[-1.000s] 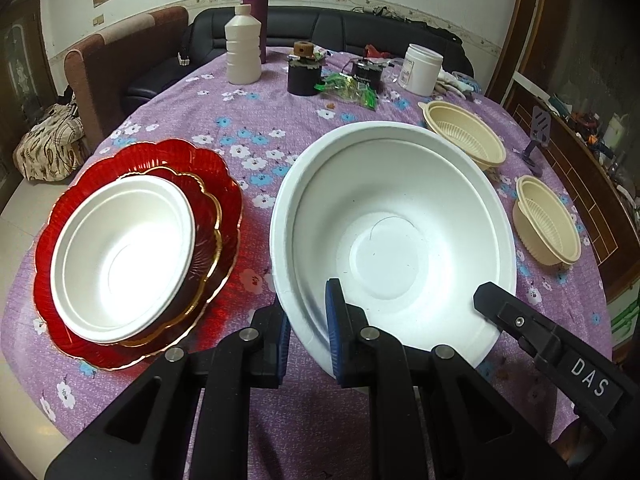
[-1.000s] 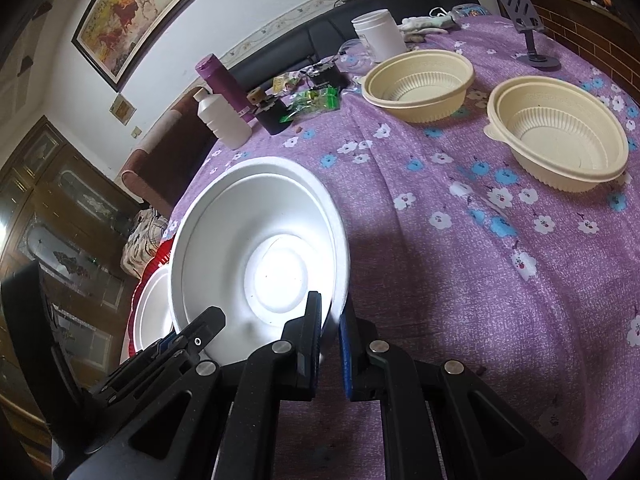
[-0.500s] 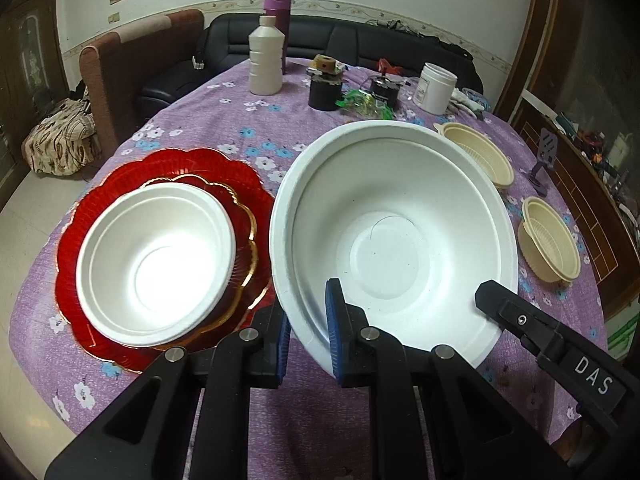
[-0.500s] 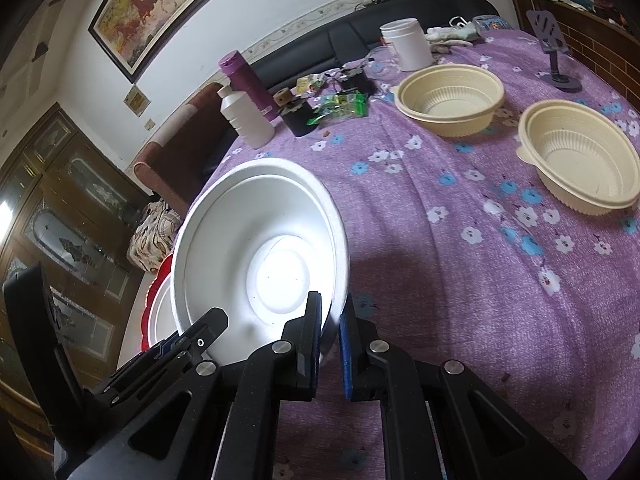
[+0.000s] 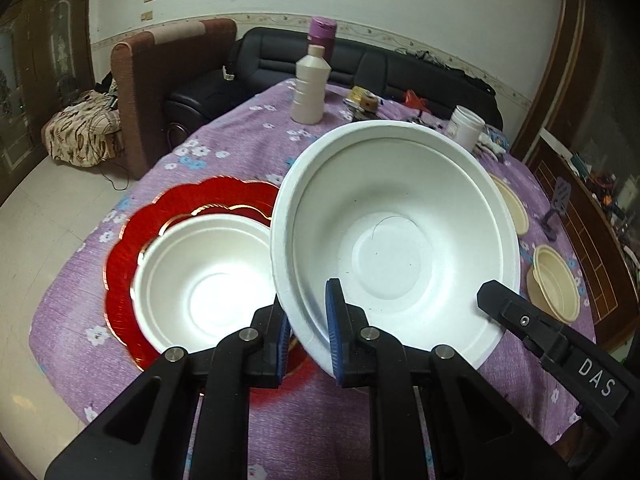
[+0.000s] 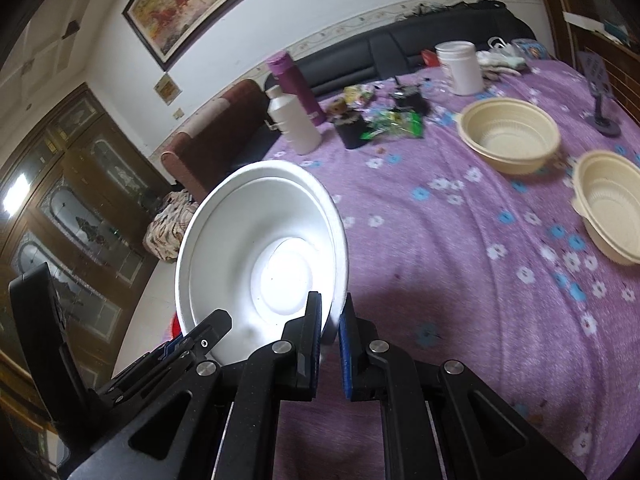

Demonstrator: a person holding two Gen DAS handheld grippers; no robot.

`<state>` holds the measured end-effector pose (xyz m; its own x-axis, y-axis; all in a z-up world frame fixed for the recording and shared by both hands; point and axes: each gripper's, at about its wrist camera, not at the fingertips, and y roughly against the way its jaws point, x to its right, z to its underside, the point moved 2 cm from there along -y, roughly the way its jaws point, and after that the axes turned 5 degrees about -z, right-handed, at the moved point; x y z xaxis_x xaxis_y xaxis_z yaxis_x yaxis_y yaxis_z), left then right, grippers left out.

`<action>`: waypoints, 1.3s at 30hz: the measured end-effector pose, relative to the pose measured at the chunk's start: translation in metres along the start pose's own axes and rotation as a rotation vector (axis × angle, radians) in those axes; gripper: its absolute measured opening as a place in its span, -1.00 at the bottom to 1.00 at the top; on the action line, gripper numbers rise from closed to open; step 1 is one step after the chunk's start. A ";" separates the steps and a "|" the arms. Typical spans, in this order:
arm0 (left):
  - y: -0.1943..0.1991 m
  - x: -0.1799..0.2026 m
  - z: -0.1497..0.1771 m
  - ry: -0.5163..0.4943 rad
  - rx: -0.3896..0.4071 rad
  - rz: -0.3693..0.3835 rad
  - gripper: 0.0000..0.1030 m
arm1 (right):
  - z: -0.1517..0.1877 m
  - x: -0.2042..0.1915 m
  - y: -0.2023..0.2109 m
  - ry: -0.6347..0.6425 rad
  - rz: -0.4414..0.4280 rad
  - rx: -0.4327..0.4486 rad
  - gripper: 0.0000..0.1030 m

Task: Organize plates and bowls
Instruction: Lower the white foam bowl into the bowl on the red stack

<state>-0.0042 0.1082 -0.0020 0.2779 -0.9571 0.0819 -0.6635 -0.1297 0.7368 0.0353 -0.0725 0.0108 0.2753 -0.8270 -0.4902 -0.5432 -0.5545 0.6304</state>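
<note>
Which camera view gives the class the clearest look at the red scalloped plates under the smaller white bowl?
The left wrist view. There the red plates show their scalloped, gold-edged rims around the smaller white bowl. In the right wrist view the held large white bowl hides them; only a red sliver shows.

I see a large white bowl [image 5: 396, 236] tilted, off the table; smaller white bowl [image 5: 204, 284] nested on stacked red plates [image 5: 132, 240]; two cream bowls [image 6: 508, 136] apart.
</note>
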 end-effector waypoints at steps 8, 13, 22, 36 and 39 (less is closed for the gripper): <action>0.010 -0.035 -0.016 0.066 0.051 -0.048 -0.72 | -0.014 -0.037 -0.016 0.055 -0.068 -0.010 -0.86; 0.007 -0.057 -0.020 0.100 0.052 -0.087 -0.72 | -0.016 -0.060 -0.032 0.092 -0.101 -0.035 -0.86; 0.000 -0.082 -0.015 0.132 0.022 -0.131 -0.72 | -0.006 -0.079 -0.058 0.112 -0.141 -0.113 -0.86; -0.015 -0.095 0.003 0.144 -0.056 -0.159 -0.71 | 0.008 -0.079 -0.087 0.111 -0.140 -0.203 -0.86; -0.018 -0.097 0.005 0.146 -0.068 -0.159 -0.71 | 0.010 -0.078 -0.091 0.111 -0.136 -0.215 -0.86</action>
<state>-0.0230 0.2016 -0.0266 0.4764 -0.8776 0.0536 -0.5562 -0.2536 0.7914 0.0552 0.0433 -0.0139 0.4257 -0.7419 -0.5181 -0.3178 -0.6586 0.6821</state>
